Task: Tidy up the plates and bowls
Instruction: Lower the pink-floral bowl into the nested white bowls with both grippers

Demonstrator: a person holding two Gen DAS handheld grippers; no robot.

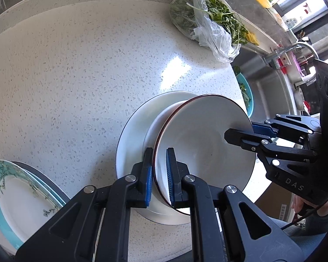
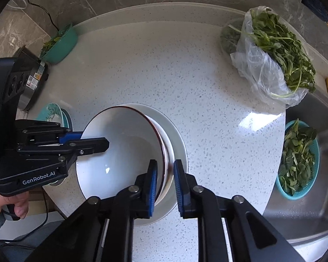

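Observation:
A white bowl with a dark red rim [image 1: 203,139] [image 2: 120,150] is tilted on a larger white plate [image 1: 133,135] [image 2: 175,135] on the speckled counter. My left gripper [image 1: 159,174] [image 2: 95,140] straddles the bowl's rim, one finger inside and one outside, with a small gap showing at the pads. My right gripper [image 2: 165,179] [image 1: 240,134] straddles the opposite rim the same way. A teal floral plate [image 1: 13,198] [image 2: 52,112] lies on a stack at the counter's left.
A plastic bag of greens [image 1: 210,21] [image 2: 271,50] lies at the back right. A teal colander of leaves [image 2: 297,159] [image 1: 246,93] sits in the steel sink [image 2: 306,218]. A teal basket [image 2: 59,43] and a dark pot [image 2: 32,83] stand at the back left.

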